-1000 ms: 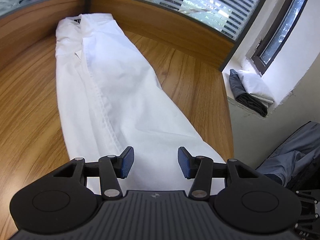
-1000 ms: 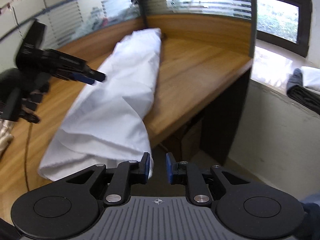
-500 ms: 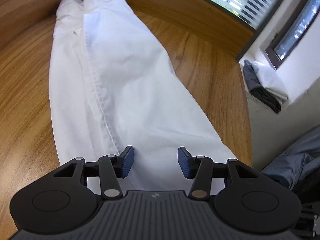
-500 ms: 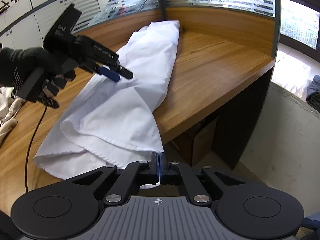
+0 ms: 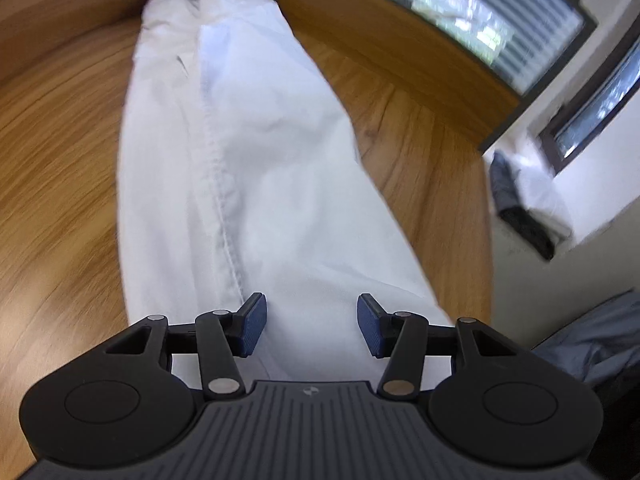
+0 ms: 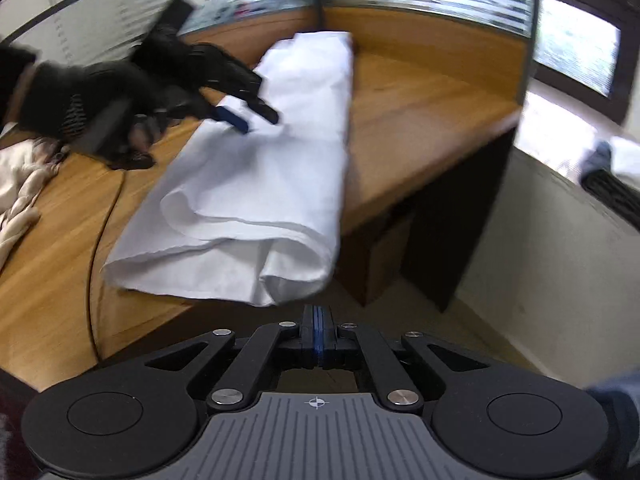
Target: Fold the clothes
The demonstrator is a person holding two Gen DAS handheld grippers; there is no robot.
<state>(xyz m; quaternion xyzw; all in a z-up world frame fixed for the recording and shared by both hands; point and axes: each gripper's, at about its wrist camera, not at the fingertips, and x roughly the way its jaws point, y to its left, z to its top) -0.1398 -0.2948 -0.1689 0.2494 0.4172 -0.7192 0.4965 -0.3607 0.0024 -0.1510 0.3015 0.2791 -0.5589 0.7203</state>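
Note:
A long white garment (image 5: pixel 260 160) lies folded lengthwise on the wooden table (image 5: pixel 432 148), its collar end far away against the partition. My left gripper (image 5: pixel 310 326) hovers over the near part, beside the seam; its jaws are opening with only cloth below them. In the right wrist view the same garment (image 6: pixel 280 160) ends in rolled layers that hang slightly over the table edge (image 6: pixel 420 184). My right gripper (image 6: pixel 317 316) sits just in front of that end, shut, with nothing visible between its pads. The left gripper (image 6: pixel 256 118) shows there above the garment's middle.
A gloved hand (image 6: pixel 100 92) carries the left gripper. Beige cloth (image 6: pixel 20 188) lies bunched at the table's left. Folded dark and white clothes (image 5: pixel 532 208) rest on the window sill. Grey fabric (image 5: pixel 592 340) sits low on the right, past the table edge.
The right gripper's jaws closed and it shifted sideways, now sitting just clear of the hem. The left gripper dropped nearer the garment and rolled a little.

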